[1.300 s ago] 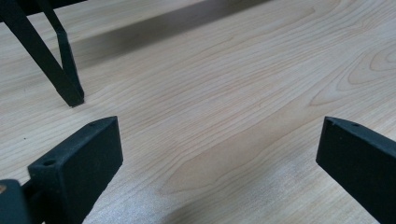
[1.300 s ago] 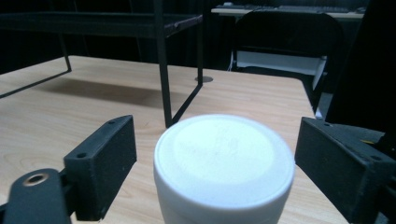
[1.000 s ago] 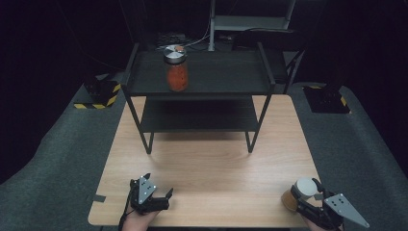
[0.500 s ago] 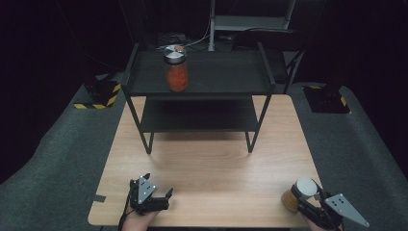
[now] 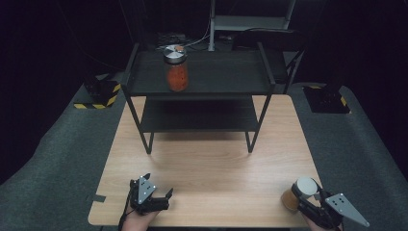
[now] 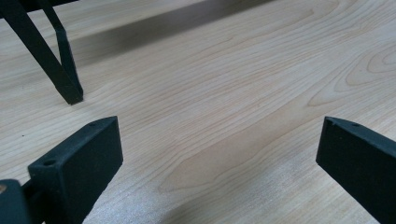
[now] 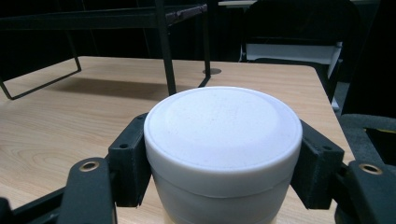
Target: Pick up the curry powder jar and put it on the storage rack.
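A jar with a white lid [image 5: 299,193] stands at the table's front right corner, and my right gripper [image 5: 308,199] is shut on it. In the right gripper view the white-lidded jar [image 7: 223,140] sits between both black jaws, which press its sides just under the lid. My left gripper [image 5: 153,195] rests near the front left edge, open, with bare wood between its fingers [image 6: 81,158]. A jar of red contents with a metal lid [image 5: 175,68] stands on the top of the black shelf [image 5: 221,72] at the table's far side.
The black two-level shelf rack has a lower shelf [image 5: 197,115] and thin legs [image 6: 65,79] on the wooden table [image 5: 211,163]. Grey carpeted surface flanks the table. Yellow-black striped blocks [image 5: 98,98] lie at the left, and a dark chair [image 7: 299,28] stands beyond the table.
The right gripper and its jar have shifted very slightly toward the front edge. The left gripper and the red jar stay in place.
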`<state>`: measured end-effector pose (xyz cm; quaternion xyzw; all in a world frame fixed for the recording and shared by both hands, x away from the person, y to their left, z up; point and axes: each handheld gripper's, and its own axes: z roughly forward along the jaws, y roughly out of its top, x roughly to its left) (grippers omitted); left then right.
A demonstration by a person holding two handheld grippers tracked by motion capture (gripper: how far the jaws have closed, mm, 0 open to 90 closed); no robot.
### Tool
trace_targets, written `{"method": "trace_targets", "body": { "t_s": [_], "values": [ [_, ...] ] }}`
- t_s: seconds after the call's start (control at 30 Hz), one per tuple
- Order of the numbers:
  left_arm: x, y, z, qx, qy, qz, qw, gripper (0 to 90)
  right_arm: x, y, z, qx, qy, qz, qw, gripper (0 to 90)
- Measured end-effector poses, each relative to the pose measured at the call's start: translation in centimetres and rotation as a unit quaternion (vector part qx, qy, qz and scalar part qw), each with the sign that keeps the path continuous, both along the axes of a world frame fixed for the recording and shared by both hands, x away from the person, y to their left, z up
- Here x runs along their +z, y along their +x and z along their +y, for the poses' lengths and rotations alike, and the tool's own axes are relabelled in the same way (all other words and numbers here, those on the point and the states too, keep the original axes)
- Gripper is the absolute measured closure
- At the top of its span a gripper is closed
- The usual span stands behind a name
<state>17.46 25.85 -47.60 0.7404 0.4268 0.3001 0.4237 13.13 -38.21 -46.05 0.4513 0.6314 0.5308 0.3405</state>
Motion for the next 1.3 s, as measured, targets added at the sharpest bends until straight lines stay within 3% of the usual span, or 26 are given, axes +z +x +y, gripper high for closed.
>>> {"method": "trace_targets", "body": {
  "t_s": [0.3, 0.7, 0.93, 1.3],
  "values": [
    [0.0, 0.0, 0.1, -0.004, -0.001, 0.0, 1.0, 0.7, 0.9, -0.2, 0.5, 0.008, 0.002, -0.011, 0.9999, 33.3],
    [0.1, 0.0, 0.1, -0.008, 0.002, 0.002, 1.0, 0.5, 3.5, 0.2, 2.0, 0.027, 0.0, -0.036, 0.999, 33.3],
    [0.2, 0.0, -0.3, -0.015, 0.02, 0.001, 0.9997, 0.5, 4.7, 0.7, 3.3, 0.04, -0.003, -0.038, 0.9985, 33.3],
    [0.2, 0.0, 0.0, -0.017, 0.012, 0.002, 0.9998, 0.5, 6.2, 1.9, 4.9, 0.067, -0.001, -0.04, 0.9969, 33.4]
  ]
}}
